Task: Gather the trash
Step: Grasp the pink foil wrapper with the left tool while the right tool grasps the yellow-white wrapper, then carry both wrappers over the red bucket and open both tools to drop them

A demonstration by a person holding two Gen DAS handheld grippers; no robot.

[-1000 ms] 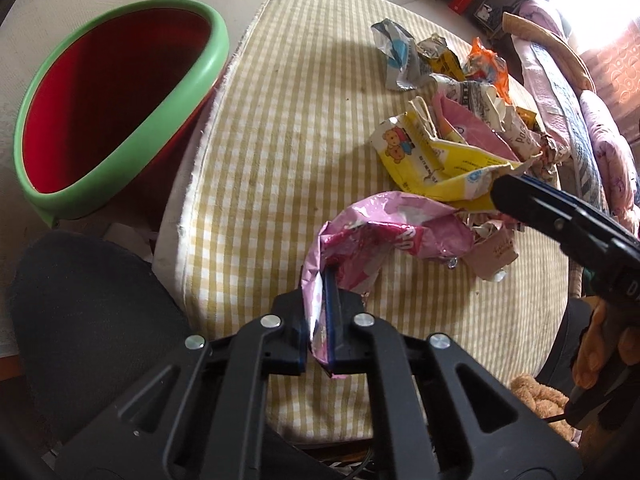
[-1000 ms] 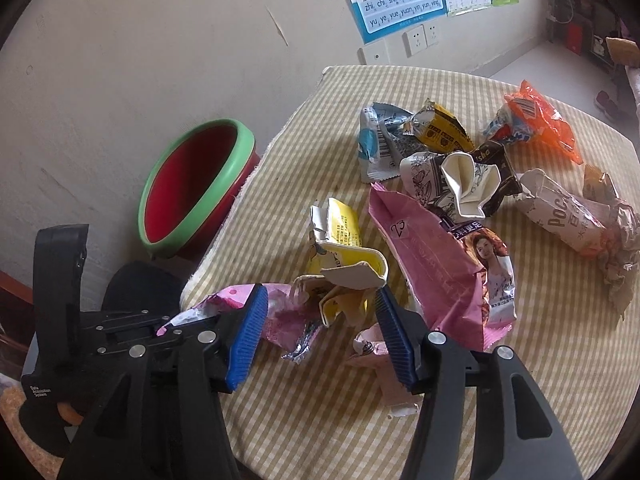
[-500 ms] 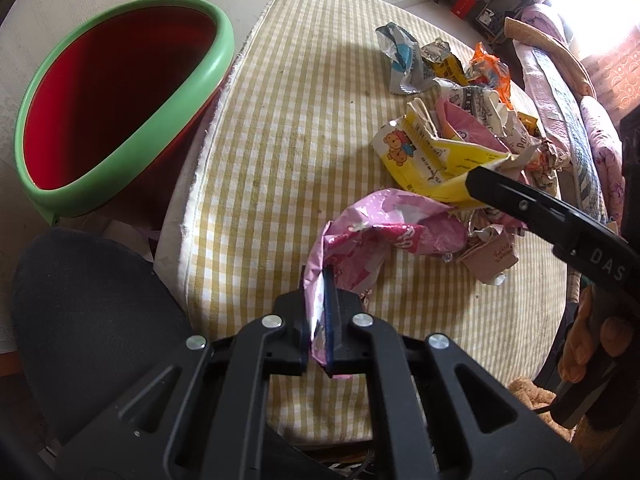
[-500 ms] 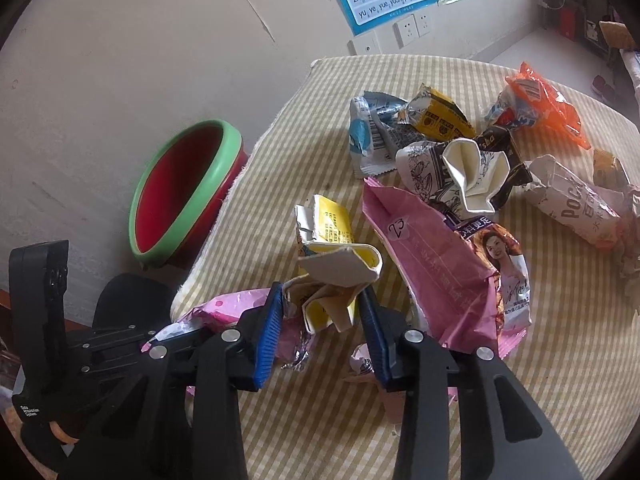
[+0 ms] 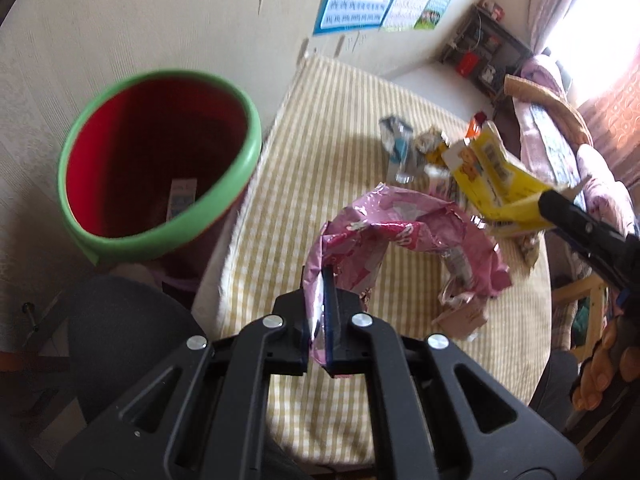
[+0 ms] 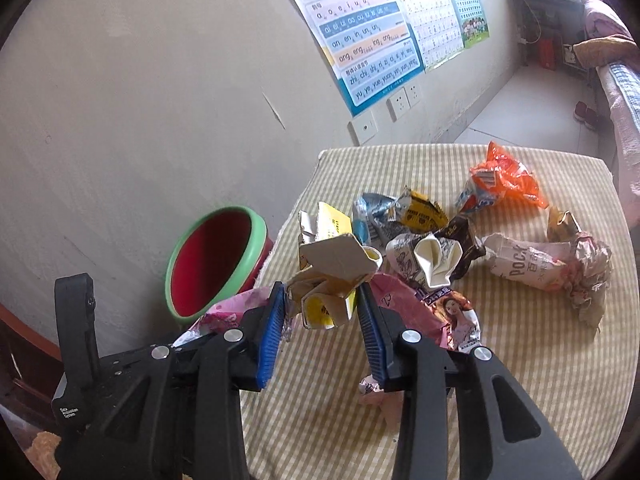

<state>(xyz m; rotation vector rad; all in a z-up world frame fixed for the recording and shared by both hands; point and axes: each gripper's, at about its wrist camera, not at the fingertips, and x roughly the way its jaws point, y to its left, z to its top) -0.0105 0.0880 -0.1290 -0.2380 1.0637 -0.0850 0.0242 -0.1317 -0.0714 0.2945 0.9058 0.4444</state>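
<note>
- Since a second ago both wrappers have come up off the table (image 6: 500, 392): our left gripper (image 5: 322, 312) is clenched on the pink wrapper (image 5: 404, 240), our right gripper (image 6: 322, 320) grasping the yellow carton (image 6: 332, 272).
- Bin (image 5: 160, 236) beside the table holds one small packet (image 5: 182, 196).
- Most litter is left: orange bag (image 6: 508, 176), white wrapper (image 6: 532, 264).

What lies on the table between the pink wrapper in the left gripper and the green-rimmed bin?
In the left wrist view, only bare checked tablecloth lies between the pink wrapper and the bin; no trash is there.
</note>
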